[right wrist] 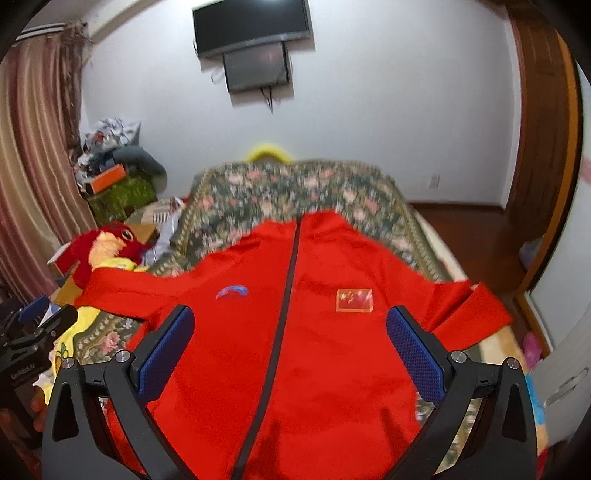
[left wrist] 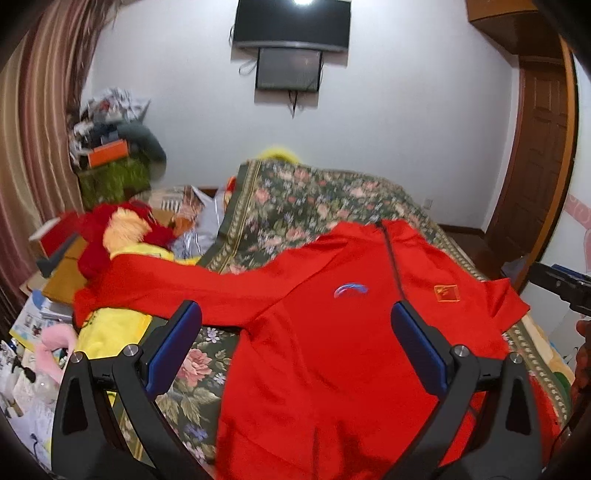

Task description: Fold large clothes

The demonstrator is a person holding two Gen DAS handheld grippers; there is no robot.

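Left gripper (left wrist: 295,321) and right gripper (right wrist: 290,325) both spread wide, holding nothing, hovering over the red jacket (right wrist: 295,332) lying zipped face-up on the floral bedspread (right wrist: 288,192) ahead, one sleeve (left wrist: 166,288) stretching left past the left gripper.

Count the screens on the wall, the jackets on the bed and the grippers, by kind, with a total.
Screens: 2, upper and lower
Jackets: 1
Grippers: 2, left and right
Total: 5
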